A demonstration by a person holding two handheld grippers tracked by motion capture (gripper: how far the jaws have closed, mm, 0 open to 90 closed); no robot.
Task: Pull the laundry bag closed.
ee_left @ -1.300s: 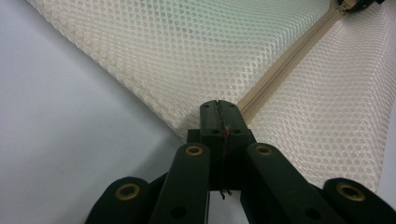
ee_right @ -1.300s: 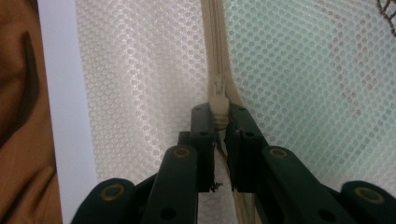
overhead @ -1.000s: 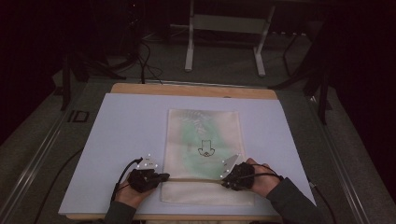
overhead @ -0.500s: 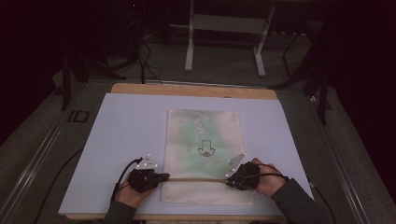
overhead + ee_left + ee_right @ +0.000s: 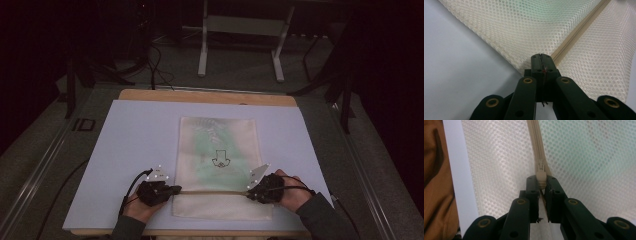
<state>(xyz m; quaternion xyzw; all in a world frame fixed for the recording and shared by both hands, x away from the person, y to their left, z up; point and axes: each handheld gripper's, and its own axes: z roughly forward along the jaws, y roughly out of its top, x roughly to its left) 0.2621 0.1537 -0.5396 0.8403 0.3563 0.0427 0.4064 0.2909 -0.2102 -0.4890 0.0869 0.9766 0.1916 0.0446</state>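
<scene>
A mesh bag (image 5: 219,165) lies flat on the desk (image 5: 130,150), its zip (image 5: 212,191) running across the near end. The left hand-held gripper (image 5: 541,56) is clamped shut on the bag's edge at the zip's end. The right hand-held gripper (image 5: 540,179) is closed on the zip's slider (image 5: 540,178). Judgement: the zip is being worked. Recommended: keep the left anchor firm, hold the tape taut, pull the slider straight along the teeth, avoid lifting or snagging the mesh.

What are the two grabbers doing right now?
Left gripper: shut, pinching the mesh bag at the end of its zipper.
Right gripper: shut on the zipper pull.
</scene>
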